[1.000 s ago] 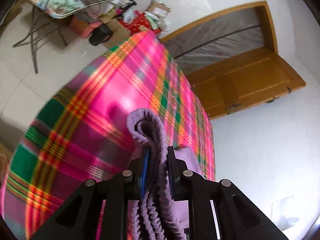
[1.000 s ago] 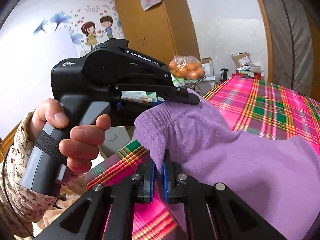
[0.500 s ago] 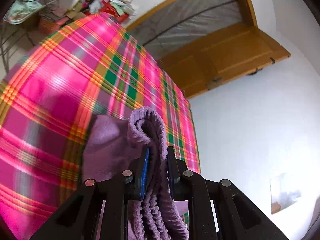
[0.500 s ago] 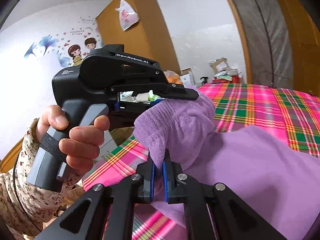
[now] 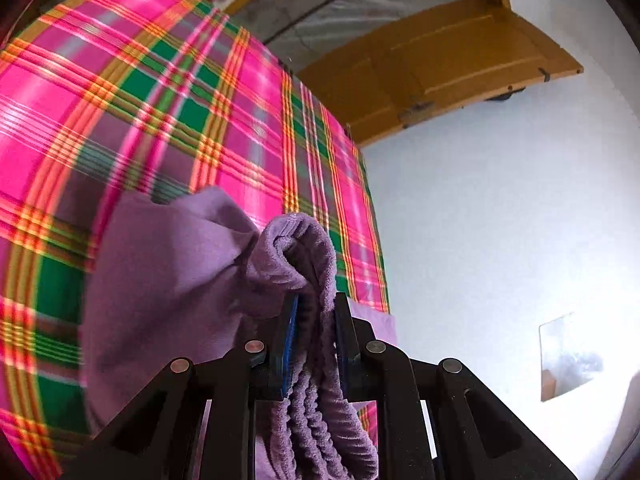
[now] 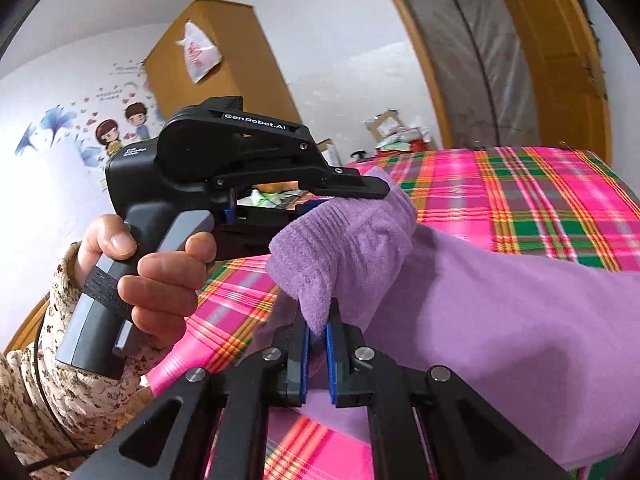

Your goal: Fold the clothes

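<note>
The left gripper (image 5: 315, 312) is clamped on the ribbed cuff (image 5: 304, 248) of a purple garment (image 5: 168, 280). The cuff folds over between the two blue-padded fingers (image 5: 289, 336), rises above their tips, and hangs down behind them toward the camera. The body of the garment spreads left of the fingers, over a pink, green and orange plaid cloth (image 5: 160, 92).

The right gripper (image 6: 316, 332) is clamped on a lower corner of the same cuff (image 6: 340, 248). The cuff stands directly above the fingertips. The garment (image 6: 500, 320) extends right from the cuff and lies on the plaid cloth (image 6: 520, 200).

In the right wrist view, the left gripper (image 6: 352, 188) grips the cuff from above, just beyond the right fingertips. A hand (image 6: 152, 276) in a floral sleeve (image 6: 52, 392) holds its handle.
</note>
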The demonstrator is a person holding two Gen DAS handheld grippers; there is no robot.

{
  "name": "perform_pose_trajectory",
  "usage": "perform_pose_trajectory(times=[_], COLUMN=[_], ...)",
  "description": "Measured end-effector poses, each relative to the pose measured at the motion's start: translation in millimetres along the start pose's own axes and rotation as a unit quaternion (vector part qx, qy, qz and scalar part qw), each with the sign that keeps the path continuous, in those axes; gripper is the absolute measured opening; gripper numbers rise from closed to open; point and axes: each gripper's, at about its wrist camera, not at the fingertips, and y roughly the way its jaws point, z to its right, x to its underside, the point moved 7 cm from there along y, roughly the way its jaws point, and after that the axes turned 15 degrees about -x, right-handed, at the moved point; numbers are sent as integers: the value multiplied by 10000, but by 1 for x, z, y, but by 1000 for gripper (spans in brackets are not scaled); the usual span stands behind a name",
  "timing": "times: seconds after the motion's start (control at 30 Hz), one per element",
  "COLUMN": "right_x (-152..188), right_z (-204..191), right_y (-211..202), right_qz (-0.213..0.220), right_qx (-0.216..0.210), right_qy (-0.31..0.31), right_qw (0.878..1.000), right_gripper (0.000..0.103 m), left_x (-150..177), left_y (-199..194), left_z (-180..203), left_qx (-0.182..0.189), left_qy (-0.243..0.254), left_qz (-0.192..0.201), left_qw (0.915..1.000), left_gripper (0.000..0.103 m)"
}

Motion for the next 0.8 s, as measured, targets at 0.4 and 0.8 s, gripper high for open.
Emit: perform_pose_trajectory(times=[0.4, 0.8], right_x=[19, 43], right_z=[45, 93], right_y=[-33, -46], right_qz=[40, -100], right_qx=[354, 535], right_qy=[507, 1311], right_qw=[9981, 9899], right_gripper=[7, 16], left_x=[13, 18], left_y=[43, 42], left_z=[27, 24], left_qx=[75, -143], left_qy=[124, 337], left_qz=[-424, -492], left_qw=[9990, 9981], left_gripper=[17, 19])
